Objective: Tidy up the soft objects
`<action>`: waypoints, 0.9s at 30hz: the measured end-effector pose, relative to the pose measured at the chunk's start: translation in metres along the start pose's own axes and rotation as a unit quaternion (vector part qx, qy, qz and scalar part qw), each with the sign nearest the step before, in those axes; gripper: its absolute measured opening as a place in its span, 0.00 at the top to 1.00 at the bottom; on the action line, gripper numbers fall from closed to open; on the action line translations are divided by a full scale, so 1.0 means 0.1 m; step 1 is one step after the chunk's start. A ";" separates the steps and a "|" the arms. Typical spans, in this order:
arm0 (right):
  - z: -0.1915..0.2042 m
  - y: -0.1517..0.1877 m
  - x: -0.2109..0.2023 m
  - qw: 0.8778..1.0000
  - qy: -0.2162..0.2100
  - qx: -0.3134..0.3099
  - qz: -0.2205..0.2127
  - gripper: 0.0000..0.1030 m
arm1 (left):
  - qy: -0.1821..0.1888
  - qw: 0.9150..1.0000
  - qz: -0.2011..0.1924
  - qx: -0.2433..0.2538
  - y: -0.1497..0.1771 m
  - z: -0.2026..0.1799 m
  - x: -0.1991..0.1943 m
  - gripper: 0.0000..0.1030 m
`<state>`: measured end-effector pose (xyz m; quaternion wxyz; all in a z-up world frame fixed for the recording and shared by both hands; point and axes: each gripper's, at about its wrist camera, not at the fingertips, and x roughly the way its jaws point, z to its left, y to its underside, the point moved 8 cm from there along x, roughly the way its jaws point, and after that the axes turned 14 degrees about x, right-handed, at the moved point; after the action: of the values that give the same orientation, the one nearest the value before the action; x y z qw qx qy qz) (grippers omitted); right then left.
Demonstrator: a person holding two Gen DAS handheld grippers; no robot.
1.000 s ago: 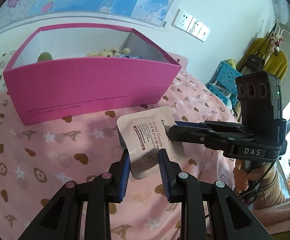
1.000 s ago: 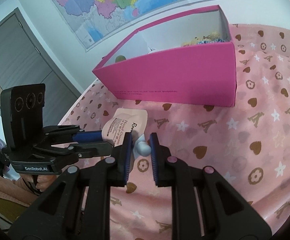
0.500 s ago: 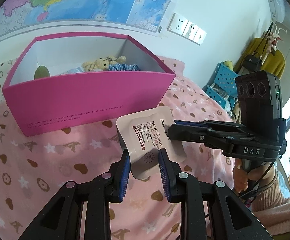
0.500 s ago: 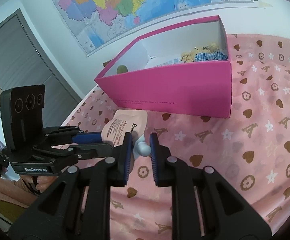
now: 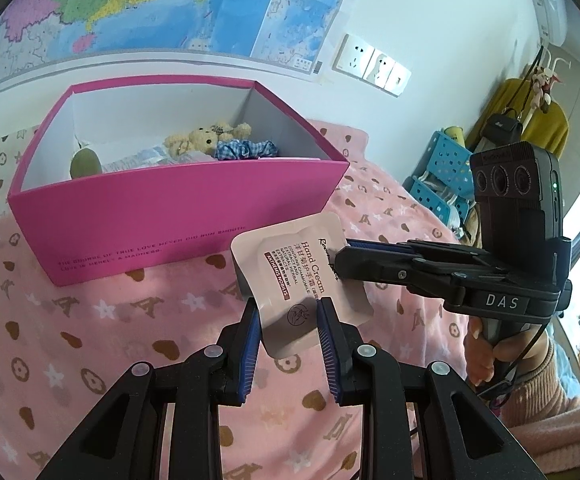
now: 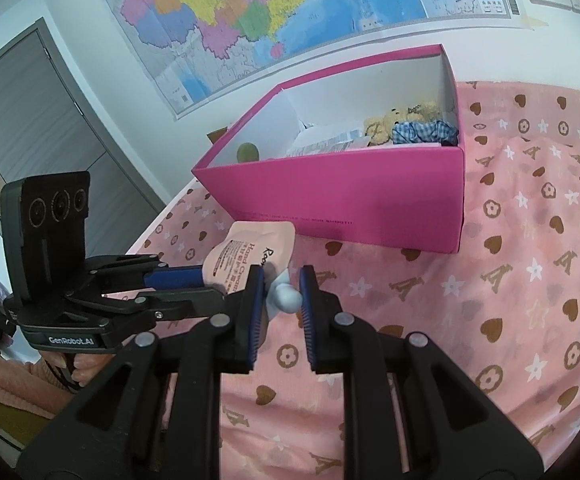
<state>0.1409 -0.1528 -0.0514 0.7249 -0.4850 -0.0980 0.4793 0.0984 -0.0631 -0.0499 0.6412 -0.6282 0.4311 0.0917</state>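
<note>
**Hand cream pouch held by both grippers in front of the pink box**

While both grippers meet over the pink patterned bedcover (image 5: 90,320), a flat hand cream pouch (image 5: 298,276) hangs between them, lifted clear of the cloth. The left gripper (image 5: 288,320) pinches the pouch's lower end, its blue pads pressed against the two edges. From the left gripper's right side, the right gripper (image 5: 340,254) reaches in level and grips the pouch at its printed edge. In the right wrist view, the right gripper (image 6: 282,292) has its jaws drawn close around the pouch's pale blue cap (image 6: 286,298), with the pouch (image 6: 250,256) bending away to the left toward the left gripper (image 6: 194,280).

Just beyond both grippers stands an open pink box (image 5: 178,216), resting on the bedcover. Inside it, toward the far right corner, lie a small teddy bear (image 5: 202,138) and a blue checked scrunchie (image 5: 246,150) touching it; a green round thing (image 5: 85,162) sits at the left end. A map (image 5: 162,4) covers the wall behind the box.
</note>
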 end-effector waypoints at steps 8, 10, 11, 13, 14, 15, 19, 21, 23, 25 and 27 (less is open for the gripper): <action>0.02 -0.05 -0.02 1.000 -0.002 -0.002 -0.004 0.80 | -0.003 1.000 -0.006 0.003 -0.04 -0.02 -0.05 0.74; 0.02 -0.06 -0.03 1.000 -0.002 -0.003 -0.005 0.80 | -0.003 1.000 -0.006 0.002 -0.05 -0.02 -0.05 0.74; 0.02 -0.06 -0.03 1.000 -0.002 -0.003 -0.005 0.80 | -0.003 1.000 -0.007 0.003 -0.05 -0.02 -0.05 0.74; 0.03 -0.07 -0.03 1.000 -0.001 -0.004 -0.006 0.80 | -0.004 1.000 -0.007 0.003 -0.06 -0.01 -0.05 0.74; 0.03 -0.08 -0.04 1.000 -0.001 -0.004 -0.007 0.80 | -0.004 1.000 -0.008 0.004 -0.07 -0.01 -0.06 0.74; 0.04 -0.08 -0.04 1.000 -0.001 -0.005 -0.008 0.80 | -0.004 1.000 -0.008 0.003 -0.06 -0.02 -0.06 0.74; 0.06 -0.11 -0.05 1.000 -0.001 -0.006 -0.011 0.80 | -0.005 1.000 -0.010 0.004 -0.08 -0.02 -0.07 0.74; 0.07 -0.11 -0.05 1.000 -0.001 -0.006 -0.013 0.80 | -0.005 1.000 -0.011 0.005 -0.09 -0.01 -0.07 0.74; 0.07 -0.12 -0.06 1.000 -0.001 -0.007 -0.013 0.80 | -0.005 1.000 -0.011 0.006 -0.10 -0.01 -0.07 0.74; 0.07 -0.13 -0.06 1.000 -0.001 -0.007 -0.014 0.80 | -0.006 1.000 -0.012 0.006 -0.10 -0.02 -0.07 0.74; 0.06 -0.13 -0.06 1.000 -0.001 -0.007 -0.015 0.80 | -0.007 1.000 -0.012 0.007 -0.10 -0.04 -0.08 0.74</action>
<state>0.1417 -0.1547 -0.0357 0.7286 -0.4879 -0.1091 0.4682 0.0989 -0.0650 -0.0368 0.6494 -0.6286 0.4194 0.0854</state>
